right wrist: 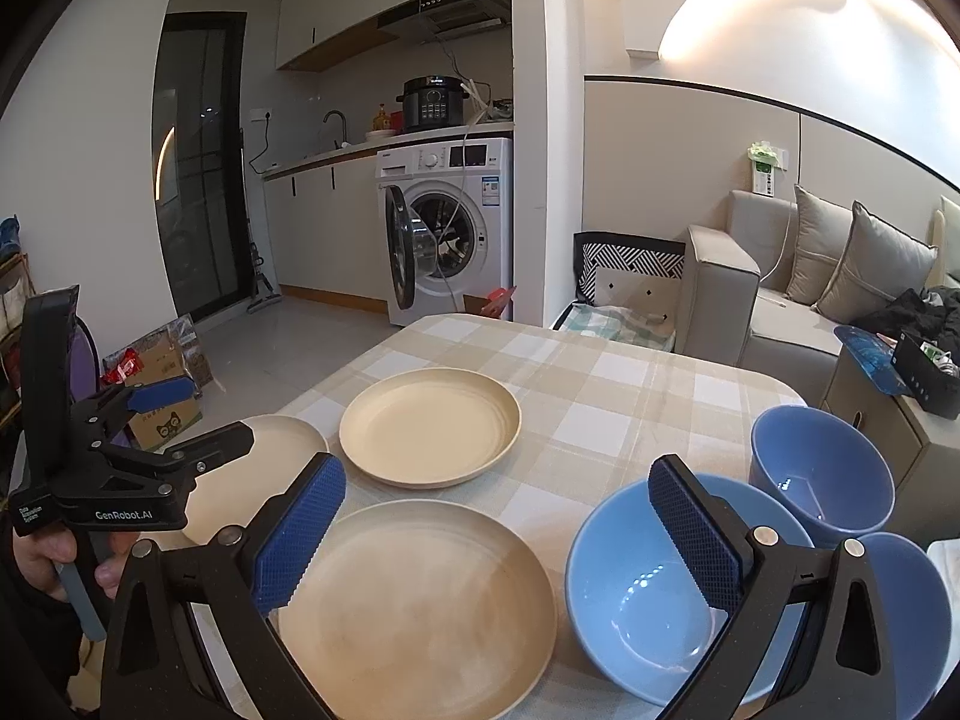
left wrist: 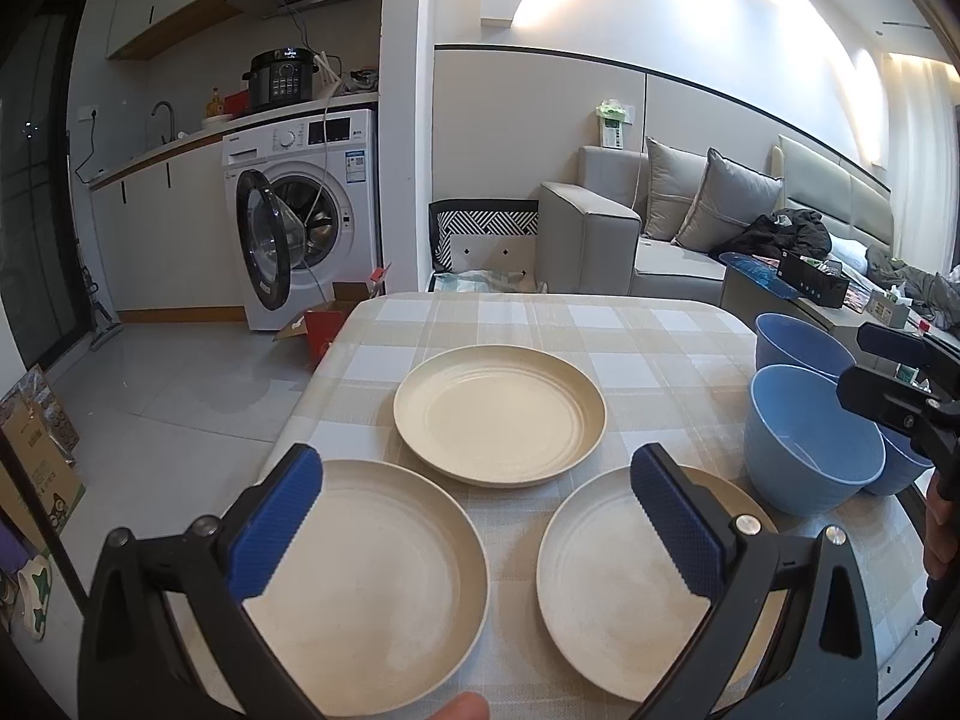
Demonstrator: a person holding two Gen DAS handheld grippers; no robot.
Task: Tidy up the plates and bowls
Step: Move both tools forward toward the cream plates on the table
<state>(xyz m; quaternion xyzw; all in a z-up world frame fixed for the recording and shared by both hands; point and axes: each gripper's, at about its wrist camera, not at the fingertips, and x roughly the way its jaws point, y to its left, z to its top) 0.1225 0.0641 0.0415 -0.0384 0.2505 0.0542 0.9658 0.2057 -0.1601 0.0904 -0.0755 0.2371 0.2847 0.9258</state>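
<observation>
Right now we hold the left hand-held gripper above the near edge of the surface, jaws spread wide, nothing between them. Its blue pads frame two cream plates: the near-left plate under the left finger, the near-right plate under the right finger. Neither is touched. A fingertip shows at the bottom edge of the left wrist view.

Our right hand-held gripper is also released, jaws wide apart and holding nothing. It hangs over the gap between the near-right plate and the nearest blue bowl; its right finger overlaps the bowl's rim in view, contact we cannot tell.

Further out, a third cream plate sits flat toward the middle of the checked cloth, just beyond the two near plates and apart from both. Three blue bowls cluster on the right side: the nearest one, a second bowl behind it, and a third bowl at the right edge, partly cut off. All stand upright and close together; whether they touch is unclear.

Beyond the surface: a washing machine with its door open, and a grey sofa with cushions.
</observation>
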